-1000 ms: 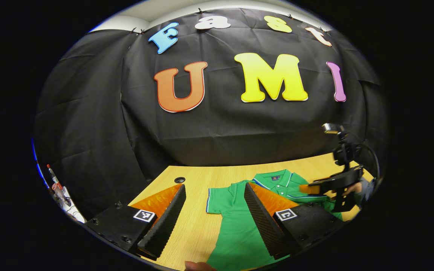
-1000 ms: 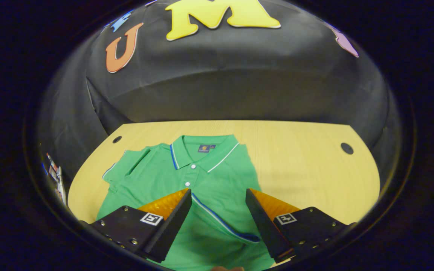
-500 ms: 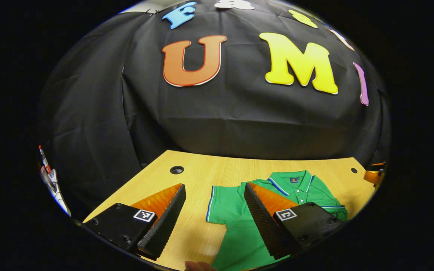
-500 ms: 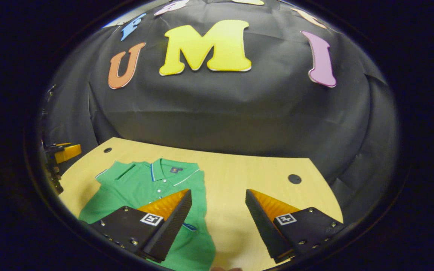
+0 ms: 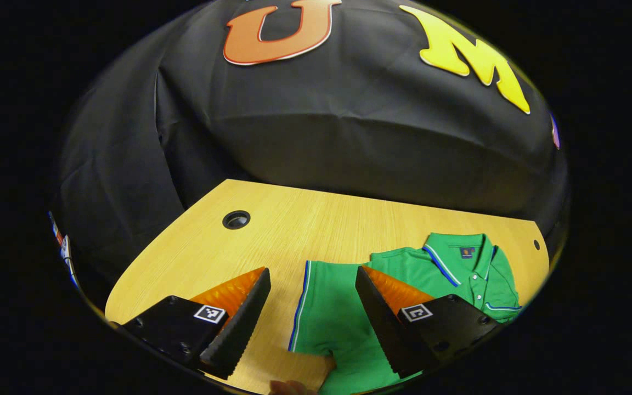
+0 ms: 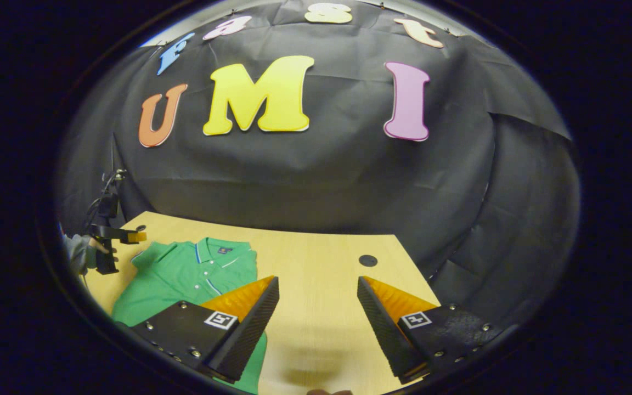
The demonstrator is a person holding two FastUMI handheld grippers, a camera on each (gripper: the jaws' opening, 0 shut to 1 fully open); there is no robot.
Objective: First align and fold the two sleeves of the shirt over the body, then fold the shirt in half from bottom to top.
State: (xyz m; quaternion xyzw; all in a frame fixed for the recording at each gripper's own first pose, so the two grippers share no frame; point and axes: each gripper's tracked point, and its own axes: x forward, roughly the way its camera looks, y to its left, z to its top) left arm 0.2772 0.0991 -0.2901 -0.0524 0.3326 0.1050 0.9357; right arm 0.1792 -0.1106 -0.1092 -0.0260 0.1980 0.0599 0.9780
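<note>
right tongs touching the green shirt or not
Apart. In the right gripper view the right tongs hang open over bare table, with the green shirt off to one side and nothing between the fingers.

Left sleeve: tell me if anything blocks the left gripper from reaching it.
Nothing visible does. The left gripper hangs open right over the left sleeve, which lies flat on the bare table.
</note>
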